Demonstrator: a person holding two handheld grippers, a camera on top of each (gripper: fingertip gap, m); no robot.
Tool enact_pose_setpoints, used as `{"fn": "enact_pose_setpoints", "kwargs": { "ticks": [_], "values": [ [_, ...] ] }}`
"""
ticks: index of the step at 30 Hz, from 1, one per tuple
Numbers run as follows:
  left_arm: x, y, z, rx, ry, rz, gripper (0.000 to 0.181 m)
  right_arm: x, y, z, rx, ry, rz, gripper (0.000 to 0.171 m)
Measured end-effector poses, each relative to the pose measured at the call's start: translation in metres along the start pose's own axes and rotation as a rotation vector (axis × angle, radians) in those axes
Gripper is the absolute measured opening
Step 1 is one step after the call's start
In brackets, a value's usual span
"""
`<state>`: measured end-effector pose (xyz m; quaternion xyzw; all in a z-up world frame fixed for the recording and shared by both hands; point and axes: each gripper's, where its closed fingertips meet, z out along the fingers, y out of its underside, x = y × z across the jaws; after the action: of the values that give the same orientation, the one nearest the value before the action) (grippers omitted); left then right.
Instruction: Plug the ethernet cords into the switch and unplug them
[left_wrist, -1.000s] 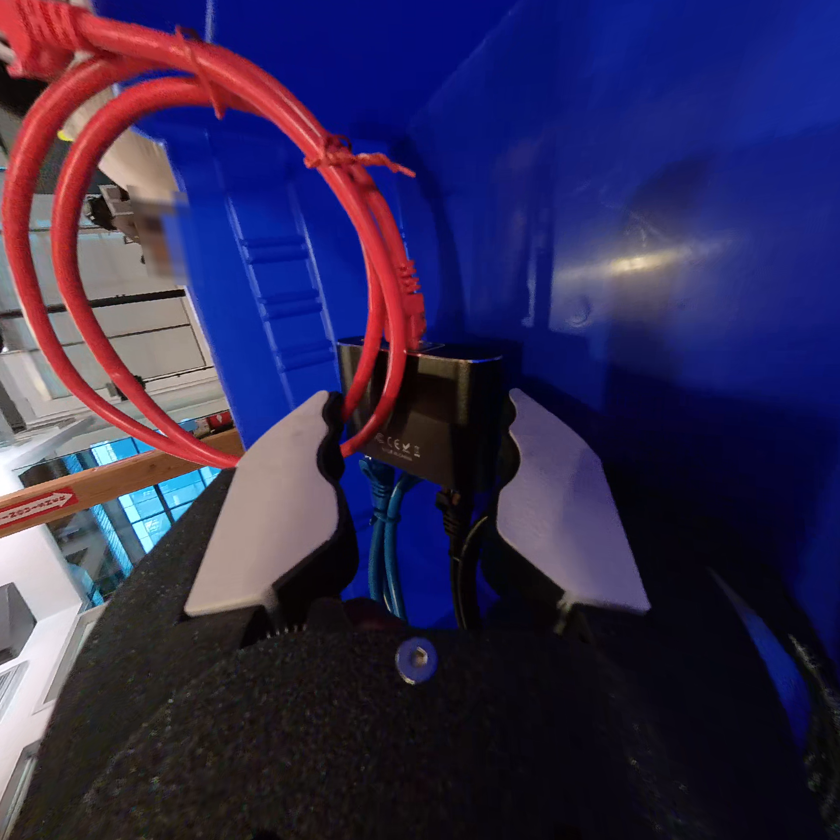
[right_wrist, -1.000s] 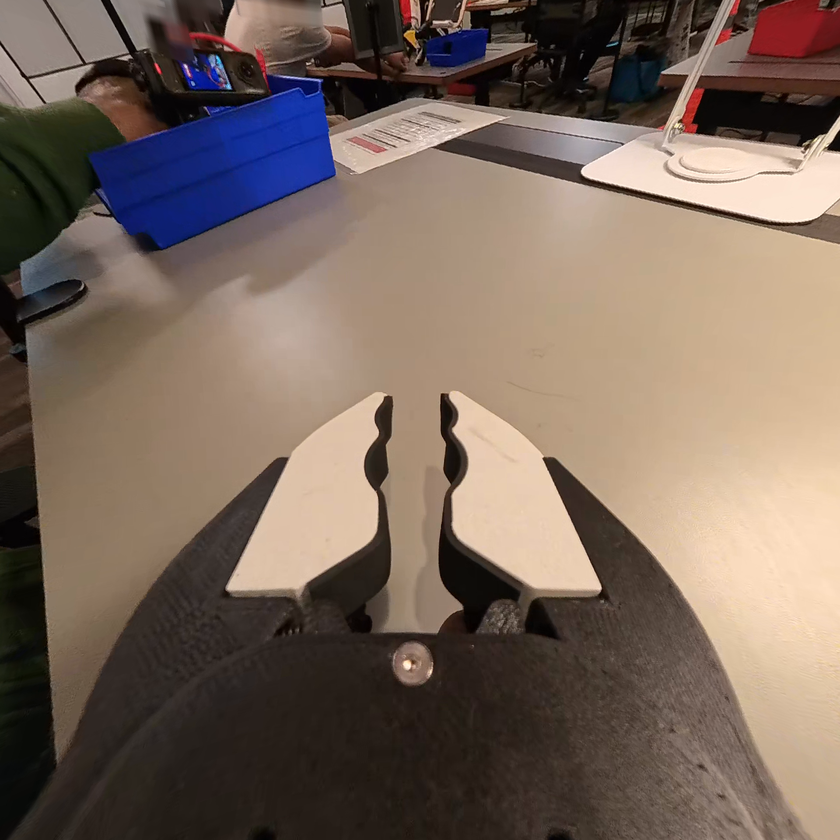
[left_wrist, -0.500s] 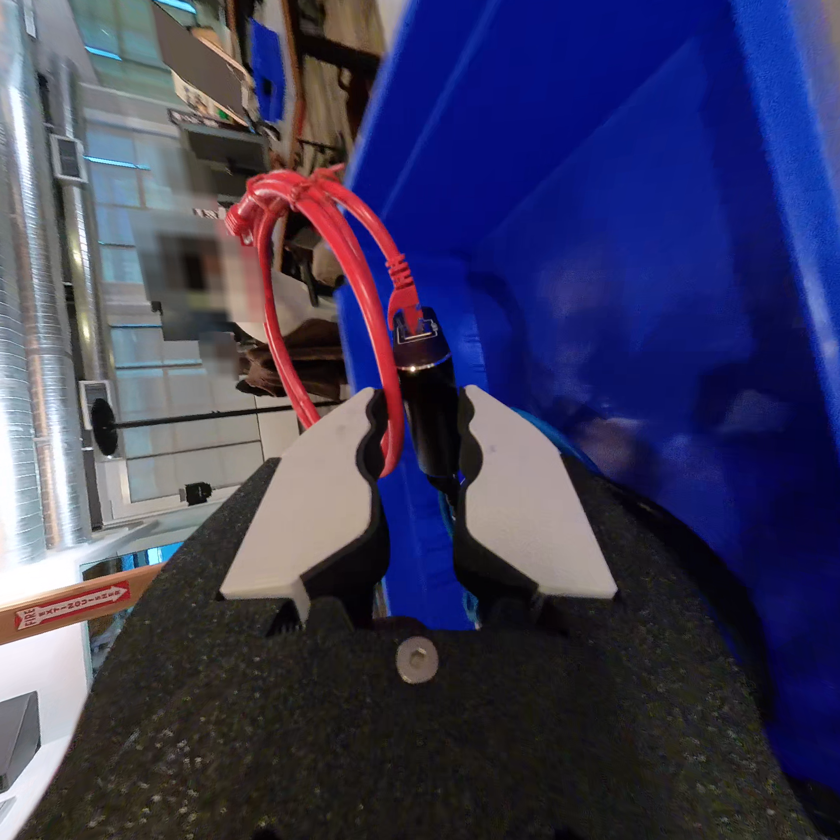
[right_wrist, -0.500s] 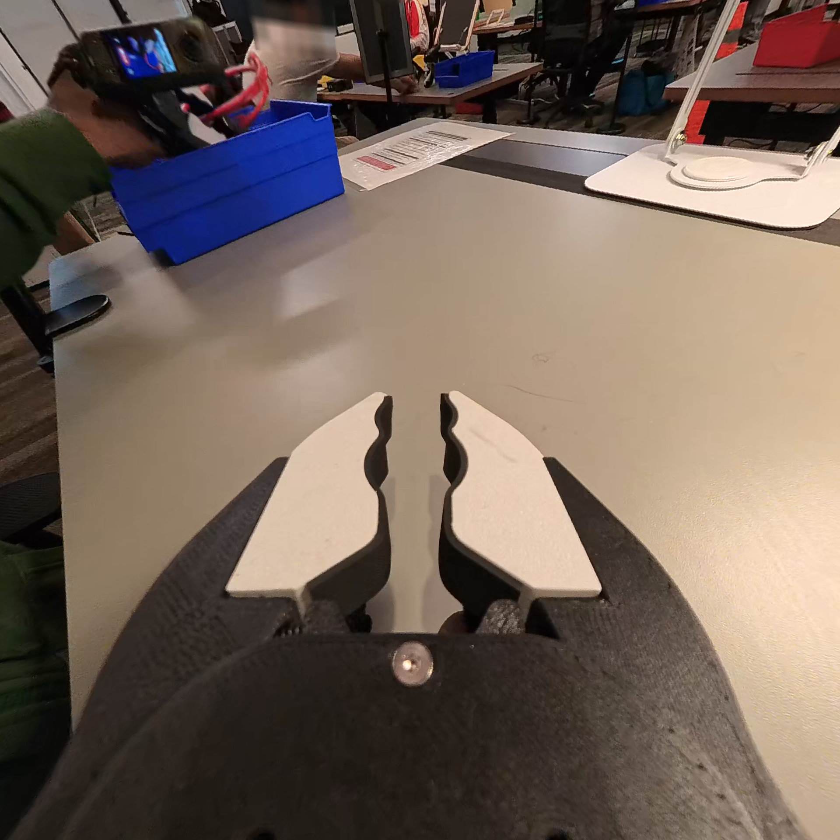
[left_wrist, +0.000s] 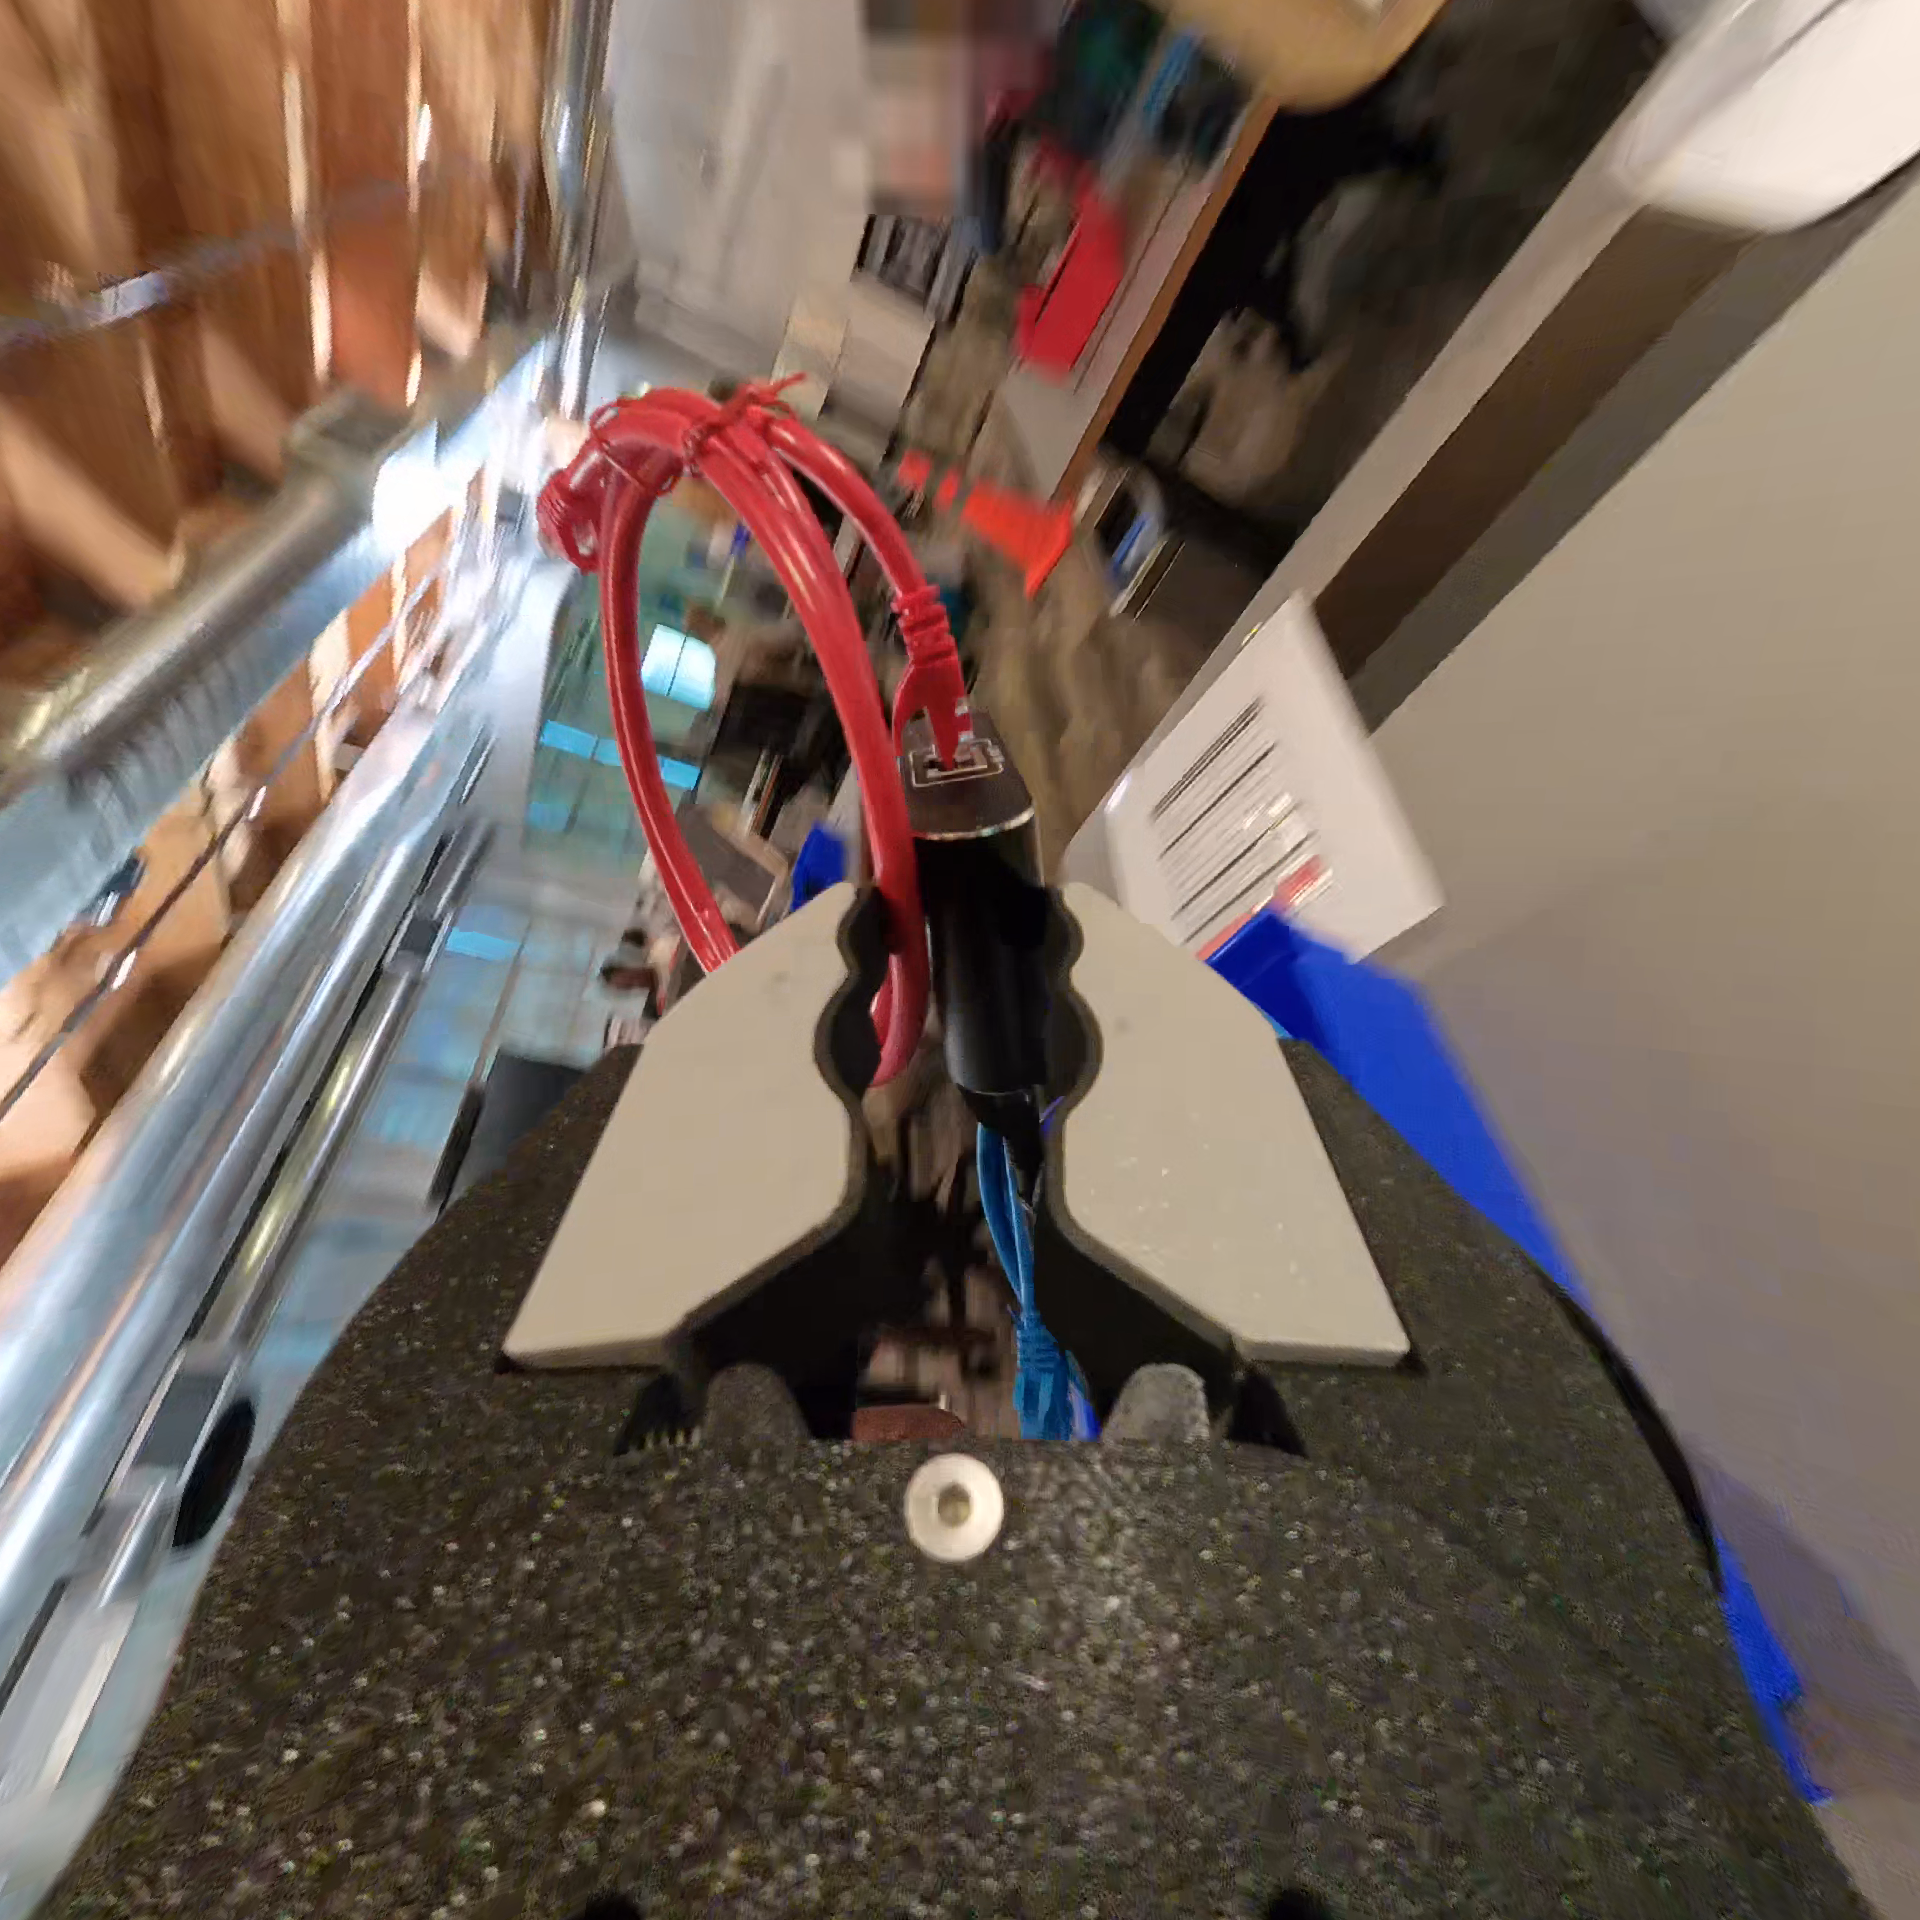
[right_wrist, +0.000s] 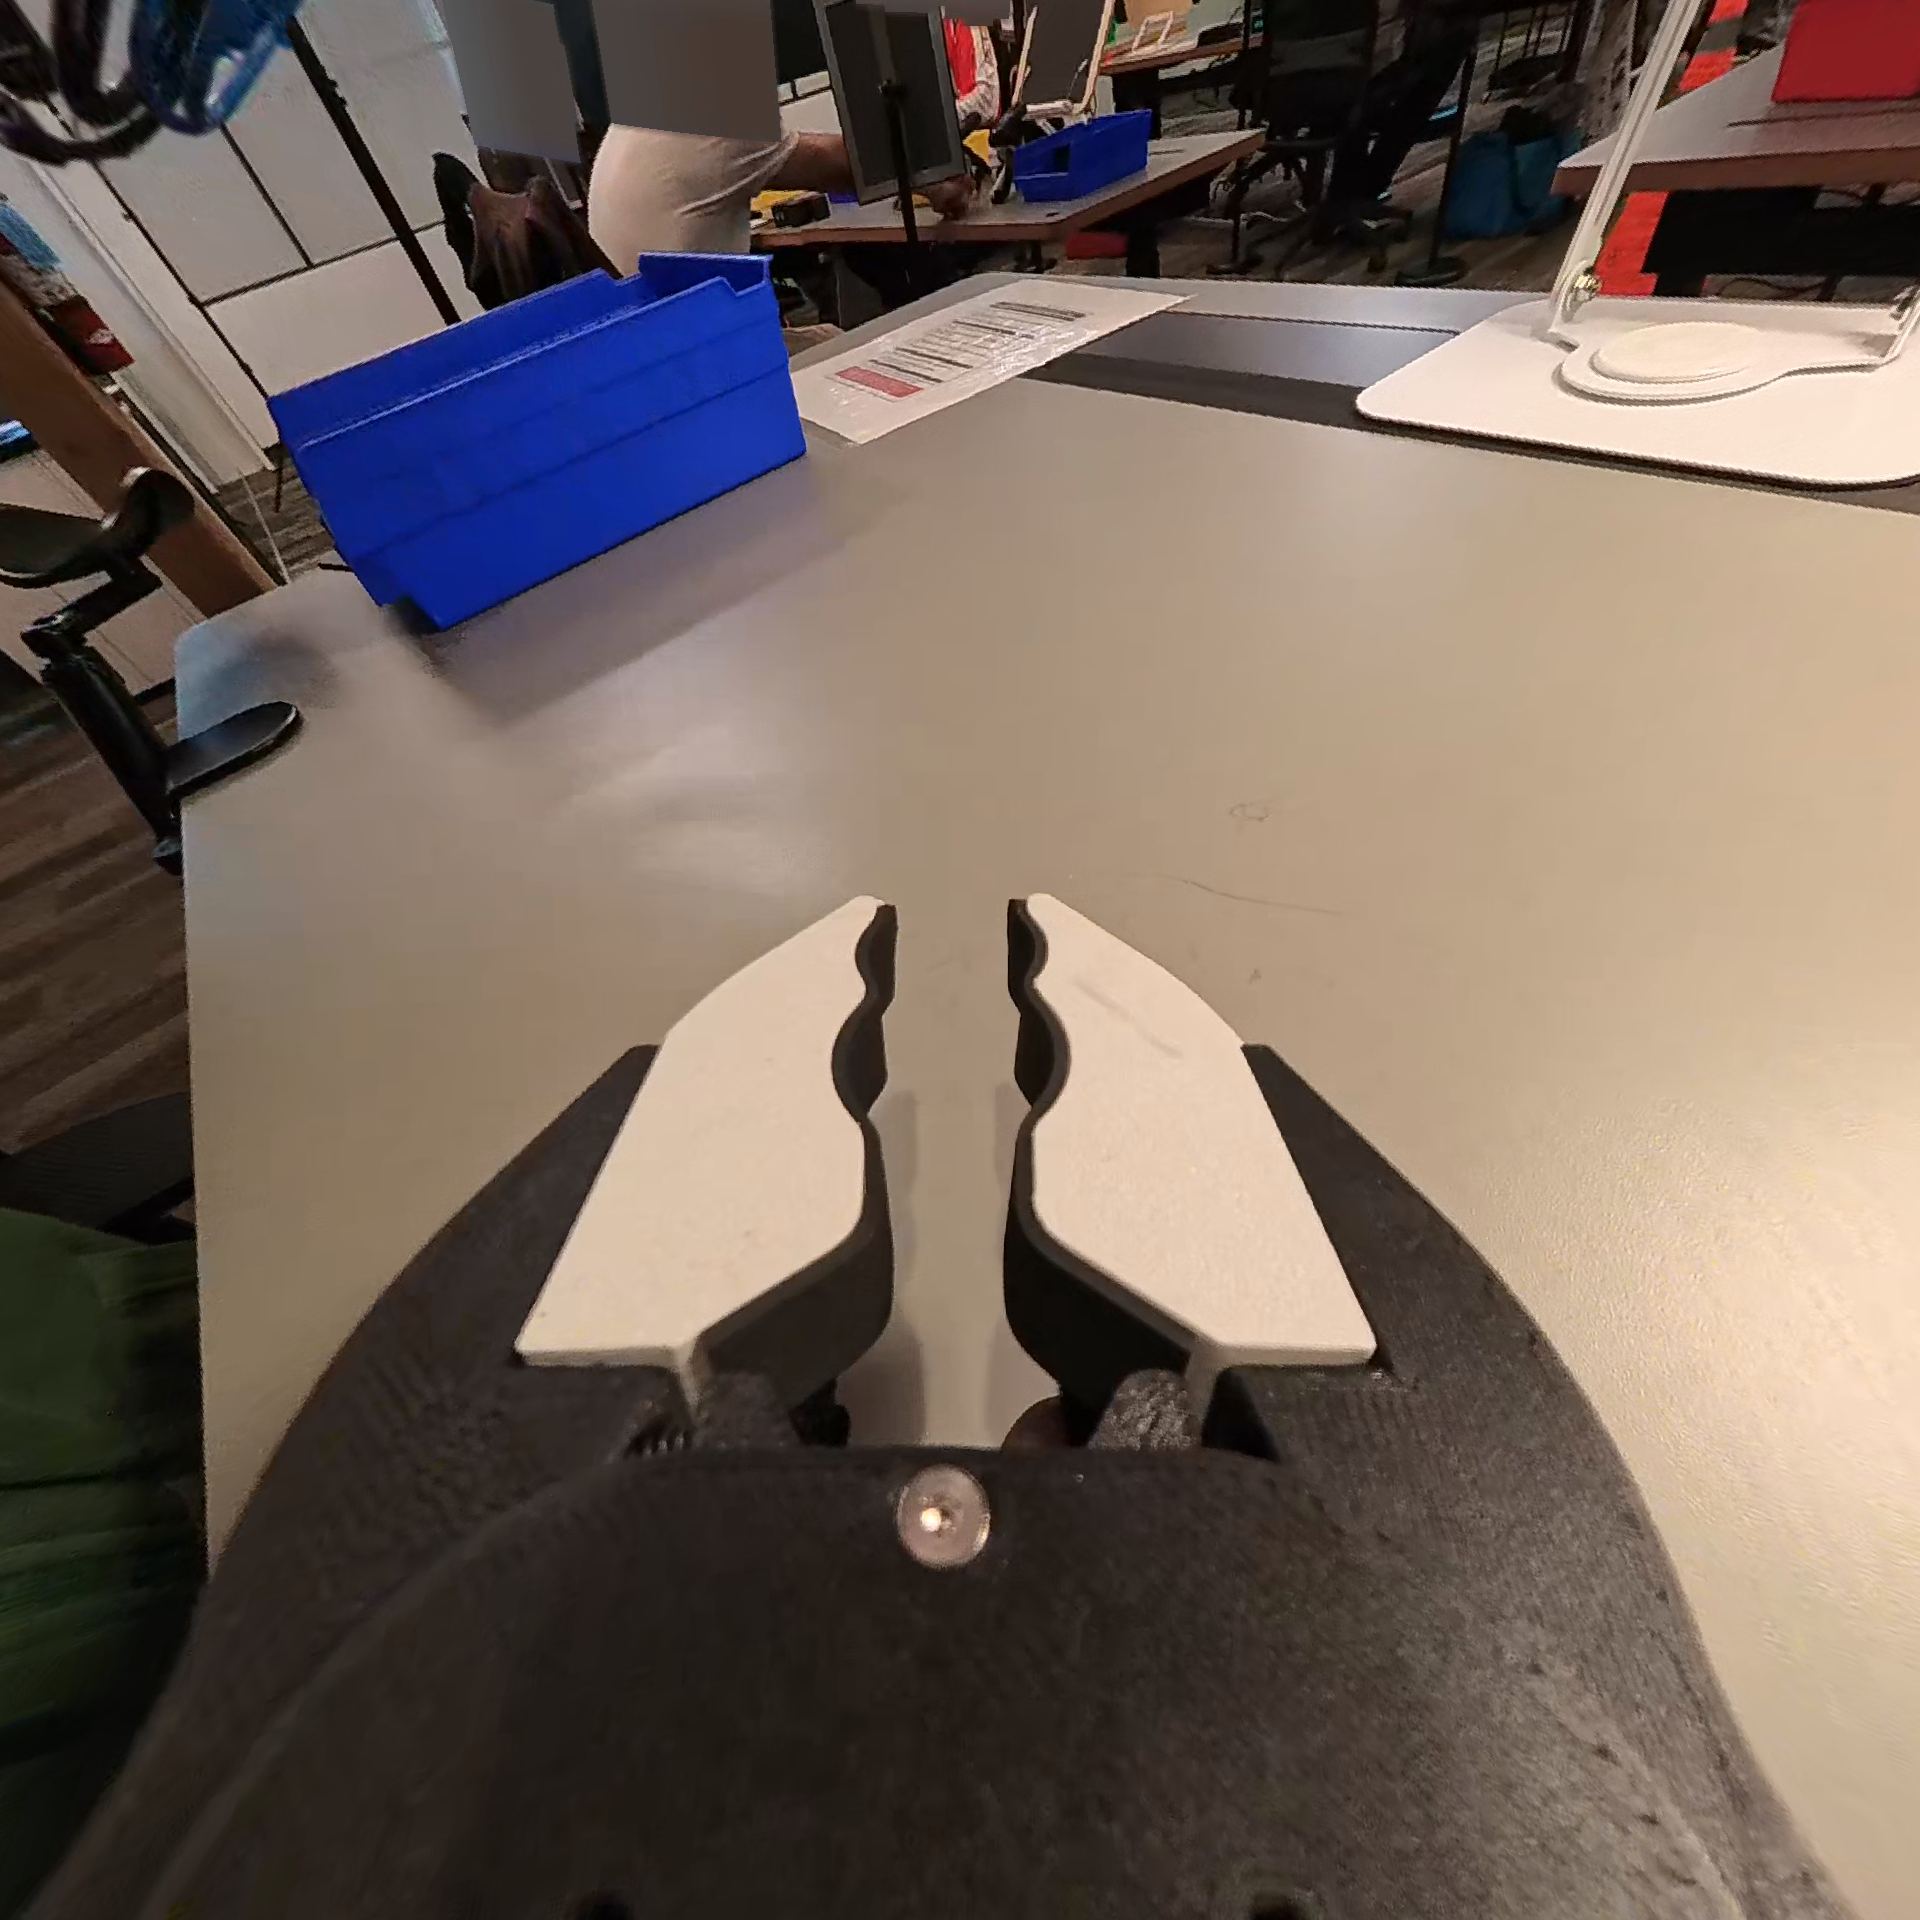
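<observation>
My left gripper (left_wrist: 961, 914) is shut on a small black switch (left_wrist: 977, 883) and holds it up in the air, edge-on. A coiled red ethernet cord (left_wrist: 748, 623) is plugged into the switch's top port. A blue cord (left_wrist: 1023, 1278) and a black cable (left_wrist: 1003, 1107) hang from its underside between the fingers. My right gripper (right_wrist: 951, 914) is open a little and empty, low over the grey table (right_wrist: 1351, 779). Blue and black cables (right_wrist: 156, 62) dangle at the top left corner of the right wrist view.
A blue bin (right_wrist: 540, 436) stands at the table's far left edge; its rim also shows in the left wrist view (left_wrist: 1382, 1049). A laminated sheet (right_wrist: 977, 353) lies behind it. A white stand base (right_wrist: 1662, 384) sits far right. A chair armrest (right_wrist: 104, 582) is beyond the left edge. Some 45 cm of space lies between my two pairs of fingers.
My left gripper has lifted the switch with its cords out of the blue bin and swung up, leaving the bin alone on the table. The right gripper has stayed still.
</observation>
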<state>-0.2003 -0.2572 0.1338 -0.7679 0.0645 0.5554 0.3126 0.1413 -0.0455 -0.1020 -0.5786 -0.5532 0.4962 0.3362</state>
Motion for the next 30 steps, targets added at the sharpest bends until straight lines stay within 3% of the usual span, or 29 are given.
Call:
{"fn": "enact_pose_setpoints", "kwargs": {
  "ticks": [3, 7, 12, 17, 23, 30],
  "values": [
    [0.062, -0.064, -0.017, 0.197, 0.111, 0.055, 0.03, 0.0, -0.001, -0.002, 0.009, 0.001, -0.009, 0.02],
    [0.17, -0.124, -0.028, 0.41, 0.271, 0.147, 0.031, 0.005, 0.002, -0.008, -0.008, 0.028, -0.048, 0.023],
    [0.293, -0.161, -0.026, 0.534, 0.454, 0.232, 0.03, 0.017, 0.008, -0.017, -0.05, 0.068, -0.109, 0.027],
    [0.373, -0.177, -0.027, 0.573, 0.534, 0.329, 0.03, 0.026, -0.004, -0.024, -0.046, 0.104, -0.208, 0.035],
    [0.398, -0.185, -0.033, 0.611, 0.522, 0.351, 0.034, 0.044, -0.016, 0.002, -0.108, 0.132, -0.39, 0.056],
    [0.353, -0.195, -0.06, 0.775, 0.868, -0.13, 0.061, 0.039, -0.031, 0.046, -0.229, 0.043, -0.552, 0.069]
  ]
}}
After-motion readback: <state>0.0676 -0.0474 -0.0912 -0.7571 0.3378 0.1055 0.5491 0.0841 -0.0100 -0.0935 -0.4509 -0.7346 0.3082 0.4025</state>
